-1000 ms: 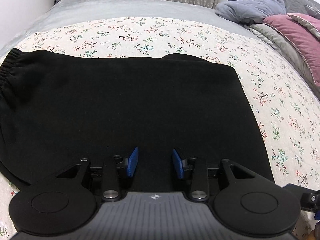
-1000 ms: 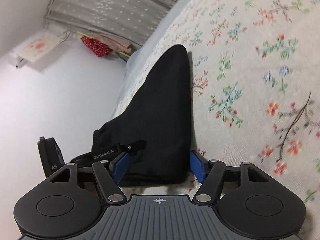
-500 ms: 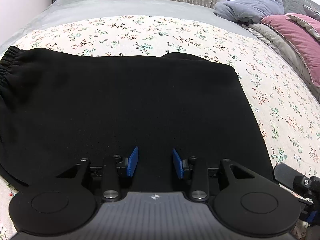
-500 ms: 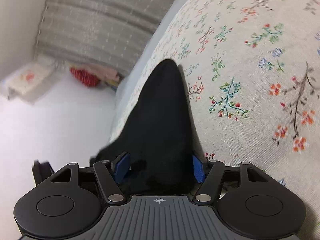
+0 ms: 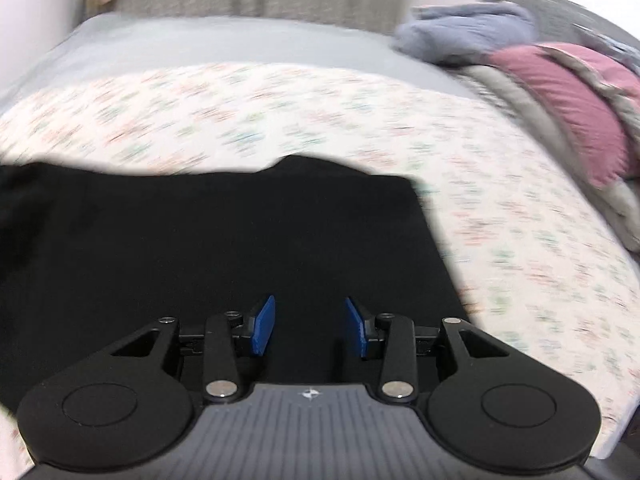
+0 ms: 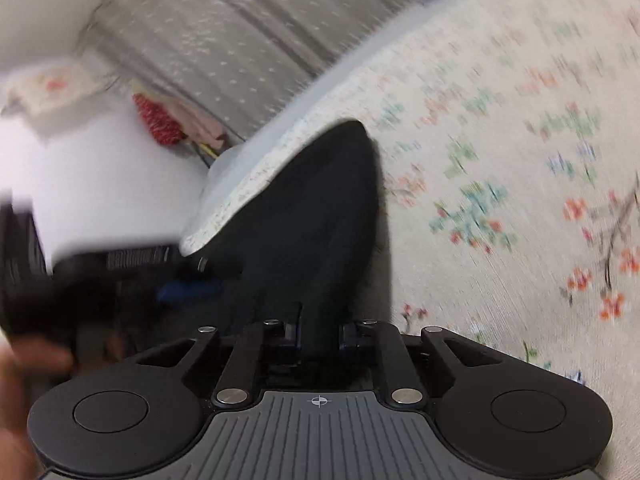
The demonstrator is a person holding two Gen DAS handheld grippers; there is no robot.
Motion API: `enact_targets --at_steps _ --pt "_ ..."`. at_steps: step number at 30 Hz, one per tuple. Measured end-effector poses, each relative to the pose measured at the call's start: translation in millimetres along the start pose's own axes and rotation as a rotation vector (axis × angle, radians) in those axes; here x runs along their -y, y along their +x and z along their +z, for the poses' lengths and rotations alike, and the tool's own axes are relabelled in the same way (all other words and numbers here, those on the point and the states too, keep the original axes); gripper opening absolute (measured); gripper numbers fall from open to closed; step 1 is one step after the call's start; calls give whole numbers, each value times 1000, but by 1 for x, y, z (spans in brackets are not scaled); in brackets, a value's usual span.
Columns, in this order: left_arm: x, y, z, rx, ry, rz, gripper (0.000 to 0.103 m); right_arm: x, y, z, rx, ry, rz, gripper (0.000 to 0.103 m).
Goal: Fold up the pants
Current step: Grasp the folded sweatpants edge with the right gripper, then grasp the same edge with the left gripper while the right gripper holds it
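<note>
The black pants lie folded flat on the floral bedspread, filling the lower left of the blurred left wrist view. My left gripper is open over their near edge, with nothing between its blue pads. In the right wrist view my right gripper is shut on the near end of the pants, which run away from it as a narrow black strip along the bed's left edge. The left gripper shows as a dark blur at the left of that view.
A pink pillow and a heap of grey-blue bedding lie at the far right of the bed. A grey curtain and a white wall are behind. The bed's edge runs just left of the pants.
My right gripper has closed on the end of the pants, which it straddled open before. The left gripper has moved, and both views are now blurred; it stays open.
</note>
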State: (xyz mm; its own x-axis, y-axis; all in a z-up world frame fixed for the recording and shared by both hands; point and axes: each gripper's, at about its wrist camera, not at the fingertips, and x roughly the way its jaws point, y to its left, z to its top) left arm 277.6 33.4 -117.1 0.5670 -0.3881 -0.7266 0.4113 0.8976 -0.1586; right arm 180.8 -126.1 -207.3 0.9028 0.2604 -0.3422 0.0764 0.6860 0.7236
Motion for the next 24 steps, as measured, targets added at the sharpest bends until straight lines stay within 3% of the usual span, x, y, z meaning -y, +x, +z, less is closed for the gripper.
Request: enact_targets --at_steps 3,9,13,17,24 --pt "39 5 10 -24 112 -60 59 -12 -3 -11 52 -128 -16 15" --pt "102 36 17 -96 303 27 66 8 2 -10 34 -31 33 15" --pt "131 59 12 -193 388 62 76 3 -1 -14 58 -77 44 15" --pt "140 71 15 -254 535 198 78 -2 -5 -18 89 -113 49 15" --pt "144 93 38 -367 602 304 80 -7 -7 -23 119 -154 50 15"
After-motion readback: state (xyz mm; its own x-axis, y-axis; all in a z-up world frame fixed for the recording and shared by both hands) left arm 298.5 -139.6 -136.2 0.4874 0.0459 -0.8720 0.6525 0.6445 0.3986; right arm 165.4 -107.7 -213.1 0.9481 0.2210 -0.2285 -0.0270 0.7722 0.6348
